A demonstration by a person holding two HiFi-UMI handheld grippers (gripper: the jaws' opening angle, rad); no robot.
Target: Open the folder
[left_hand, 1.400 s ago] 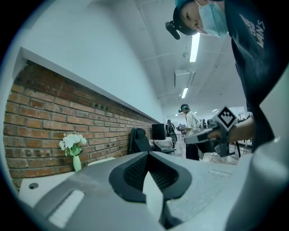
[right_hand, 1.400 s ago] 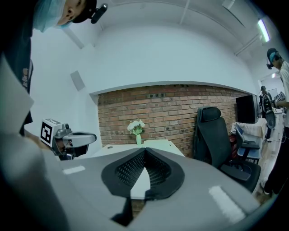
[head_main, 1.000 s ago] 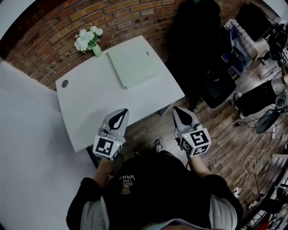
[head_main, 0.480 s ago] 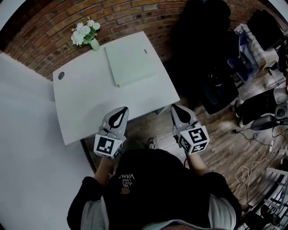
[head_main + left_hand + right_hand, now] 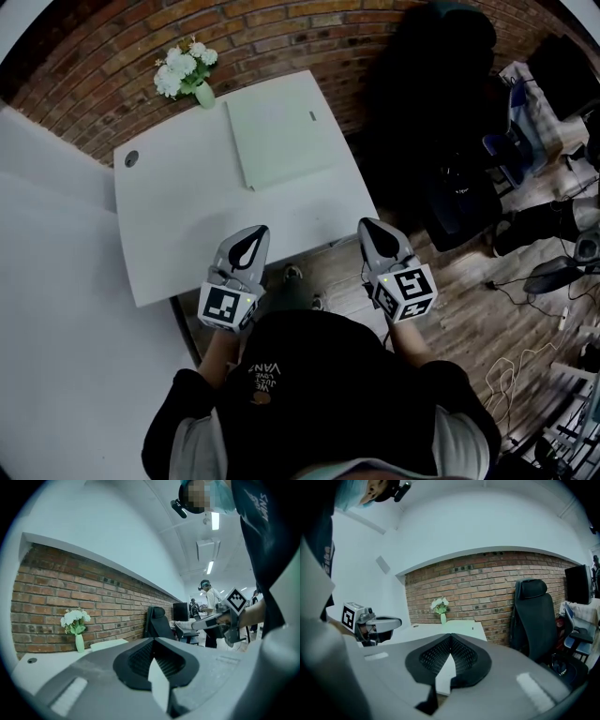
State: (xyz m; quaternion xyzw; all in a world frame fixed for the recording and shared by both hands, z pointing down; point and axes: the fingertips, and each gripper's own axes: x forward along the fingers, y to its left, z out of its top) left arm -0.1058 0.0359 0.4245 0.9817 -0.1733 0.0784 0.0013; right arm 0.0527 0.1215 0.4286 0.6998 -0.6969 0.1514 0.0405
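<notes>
- Left gripper (image 5: 247, 242) and right gripper (image 5: 375, 236): both clenched, nothing between the jaws, held at the near edge of the white table (image 5: 178, 234).
- Pale green folder (image 5: 281, 141) lies flat and closed at the table's far side, just beside the vase of white flowers (image 5: 187, 77), well apart from both grippers.
- Likely light, with a thin, bendy, slick cover; probably slides if pushed.
- Pinch the cover's free edge and pin the rest down.

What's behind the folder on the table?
Behind the folder, by its far left corner, a vase of white flowers stands before the brick wall. The folder is closed, so its contents are hidden.
</notes>
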